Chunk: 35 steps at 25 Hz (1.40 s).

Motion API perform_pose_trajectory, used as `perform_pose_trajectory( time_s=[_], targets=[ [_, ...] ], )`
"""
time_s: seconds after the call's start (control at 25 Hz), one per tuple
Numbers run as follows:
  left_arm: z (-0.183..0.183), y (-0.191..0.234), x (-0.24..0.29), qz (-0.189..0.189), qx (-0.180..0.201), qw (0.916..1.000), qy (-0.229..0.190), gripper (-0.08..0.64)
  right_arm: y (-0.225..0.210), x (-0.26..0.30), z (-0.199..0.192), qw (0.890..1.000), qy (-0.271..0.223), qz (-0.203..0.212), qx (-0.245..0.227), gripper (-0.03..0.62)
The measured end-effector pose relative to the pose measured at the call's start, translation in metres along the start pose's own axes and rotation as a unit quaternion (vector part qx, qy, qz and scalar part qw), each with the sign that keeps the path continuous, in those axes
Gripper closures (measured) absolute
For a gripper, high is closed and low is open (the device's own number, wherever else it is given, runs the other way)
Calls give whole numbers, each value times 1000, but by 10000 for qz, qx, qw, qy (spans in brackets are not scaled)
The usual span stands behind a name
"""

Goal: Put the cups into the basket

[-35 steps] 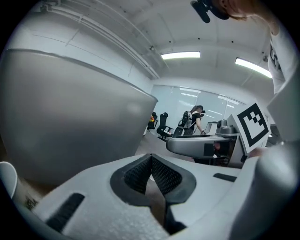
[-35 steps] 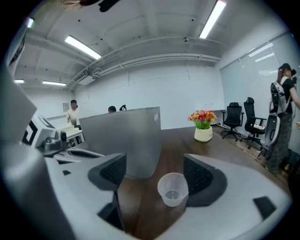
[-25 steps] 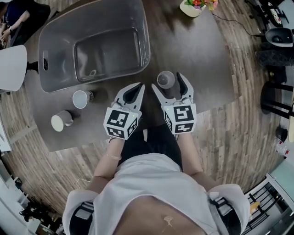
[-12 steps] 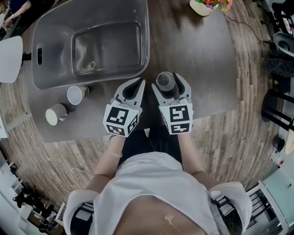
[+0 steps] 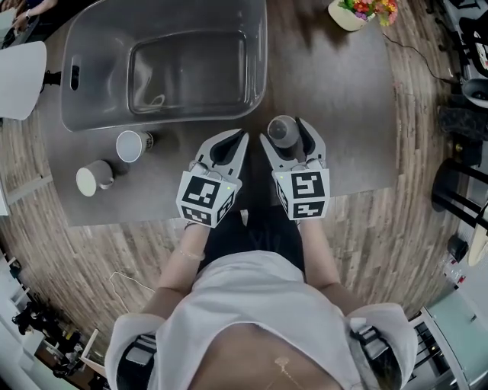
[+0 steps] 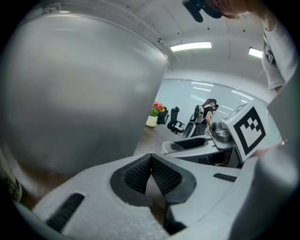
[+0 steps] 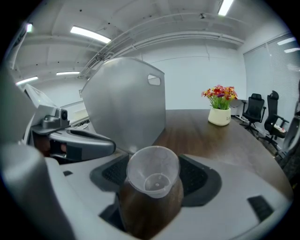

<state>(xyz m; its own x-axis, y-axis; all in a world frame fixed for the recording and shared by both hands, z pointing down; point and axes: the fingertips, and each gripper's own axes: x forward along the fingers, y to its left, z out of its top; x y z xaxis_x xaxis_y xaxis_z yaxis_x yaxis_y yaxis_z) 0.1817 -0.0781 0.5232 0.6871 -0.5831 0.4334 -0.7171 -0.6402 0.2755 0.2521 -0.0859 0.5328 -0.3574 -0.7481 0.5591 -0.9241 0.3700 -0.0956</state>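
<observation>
Three cups sit outside the basket (image 5: 91, 99) — one cup (image 7: 151, 185), at its 5 o'clock, pinched by the right gripper's (image 5: 282, 131) just-closed jaws, presumably for lifting in — two loose cups (image 5: 131, 145) (image 5: 95, 177) at 7 o'clock, left gripper (image 6: 151, 159) pressed together, empty.

Head view overhead; gripper views low, close, sharing basket (image 7: 124, 103)

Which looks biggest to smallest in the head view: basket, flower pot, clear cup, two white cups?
1. Basket, by far.
2. Clear cup, white cup beside the basket, outer white cup: alike, unranked.
Flower pot: cut off, unsure.
</observation>
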Motion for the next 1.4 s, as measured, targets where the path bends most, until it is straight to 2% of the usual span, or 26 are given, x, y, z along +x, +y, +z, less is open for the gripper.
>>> perform_pose_trajectory(
  time_s=[0.2,0.4,0.64,0.96,1.2,1.4],
  targets=[
    [5,0,-1,-193,36,9998,-11,551,3,-1,17,9999,-70,40,-71,256],
    [25,-3,-22,-286,152,9993,-184,551,13,-16,36,9997,-93,52,-240,256],
    [49,-4,-55,-368,380,9981,-312,551,40,-36,72,9984,-126,309,-450,256],
    [83,9,-94,-305,515,9971,-476,551,61,-60,117,9975,-255,373,-541,256],
    [115,3,-116,-647,528,9949,-573,551,80,-97,153,9936,-306,746,-786,256],
    [131,7,-131,-682,769,9918,-760,551,96,-101,176,9894,-543,827,-1065,256]
  ],
)
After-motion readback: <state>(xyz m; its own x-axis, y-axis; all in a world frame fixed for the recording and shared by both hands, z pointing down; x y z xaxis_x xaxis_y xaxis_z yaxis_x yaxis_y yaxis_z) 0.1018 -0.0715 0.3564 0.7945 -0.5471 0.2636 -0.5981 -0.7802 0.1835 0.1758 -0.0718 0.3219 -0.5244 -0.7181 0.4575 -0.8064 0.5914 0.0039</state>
